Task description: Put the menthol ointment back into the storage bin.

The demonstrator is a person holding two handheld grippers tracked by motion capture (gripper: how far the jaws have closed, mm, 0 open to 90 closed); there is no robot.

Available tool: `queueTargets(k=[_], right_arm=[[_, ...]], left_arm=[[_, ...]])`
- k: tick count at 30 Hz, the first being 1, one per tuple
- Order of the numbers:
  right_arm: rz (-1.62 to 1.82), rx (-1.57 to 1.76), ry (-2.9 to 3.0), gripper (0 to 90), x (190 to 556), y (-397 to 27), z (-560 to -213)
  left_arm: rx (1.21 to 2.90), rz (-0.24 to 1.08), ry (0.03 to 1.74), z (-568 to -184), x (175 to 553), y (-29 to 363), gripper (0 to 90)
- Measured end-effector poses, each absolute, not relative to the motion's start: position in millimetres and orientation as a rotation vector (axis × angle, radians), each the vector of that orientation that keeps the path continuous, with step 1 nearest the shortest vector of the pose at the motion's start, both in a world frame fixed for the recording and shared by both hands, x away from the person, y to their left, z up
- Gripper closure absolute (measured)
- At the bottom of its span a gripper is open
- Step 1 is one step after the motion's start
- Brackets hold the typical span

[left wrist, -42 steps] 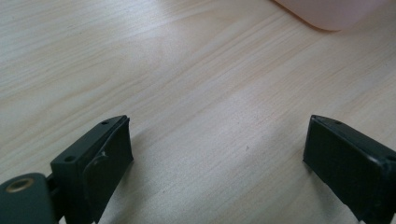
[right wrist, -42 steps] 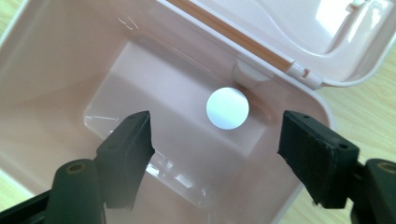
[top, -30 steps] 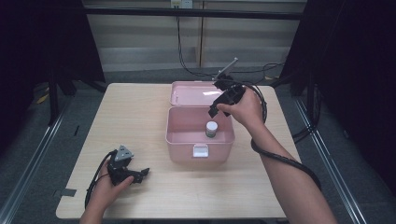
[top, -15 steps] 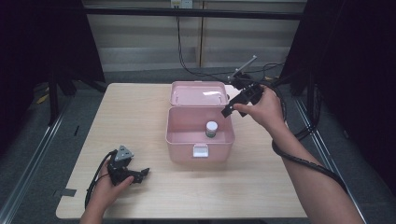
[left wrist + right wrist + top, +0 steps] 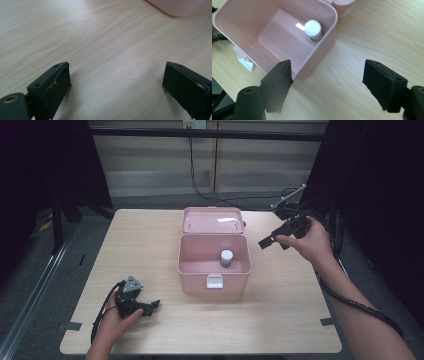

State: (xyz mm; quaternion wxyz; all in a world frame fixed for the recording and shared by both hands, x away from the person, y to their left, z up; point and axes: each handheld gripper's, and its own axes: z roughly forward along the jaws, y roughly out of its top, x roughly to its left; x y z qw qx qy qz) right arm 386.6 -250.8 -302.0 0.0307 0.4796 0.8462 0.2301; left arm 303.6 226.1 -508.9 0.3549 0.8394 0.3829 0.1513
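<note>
- The wooden table (image 5: 280, 320) is carrying every item listed here; the pink storage box serves as the landmark for all positions below.
- The pink storage box (image 5: 192, 267) is standing near the middle of the table with its lid (image 5: 212, 220) swung fully open and lying flat behind the box body. A white latch (image 5: 215, 281) is sitting at the middle of the front wall.
- The right hand (image 5: 310, 242) is holding the right gripper (image 5: 272, 241) in the air to the right of the box, clear of its right wall and level with its rear half. In the right gripper view the jaws are standing spread wide with nothing between them; bare table and the box's near corner are showing in the gap.
- The left hand (image 5: 117, 320) is resting the left gripper (image 5: 150, 307) on the table, well in front of and to the left of the box. In the left gripper view the jaws are standing spread apart over bare wood, gripping nothing, with one box corner showing at the top edge.
- The small bottle (image 5: 226, 258), with a white cap, is standing upright inside the box, in the rear right part of the floor, close to the right wall. In the right gripper view the bottle (image 5: 313, 30) is appearing against that inner wall.
</note>
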Motion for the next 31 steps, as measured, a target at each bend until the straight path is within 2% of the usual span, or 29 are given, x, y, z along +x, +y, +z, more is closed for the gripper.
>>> queueTargets(k=[17,31], right_arm=[[0.763,1.432,2.643,23.0,359,-270,-353],[0.785,1.399,2.691,23.5,330,-275,-414]], left_arm=[[2.172,0.390,0.989,-509,304,226,7.4],[2.173,0.390,0.987,-509,304,226,7.4]])
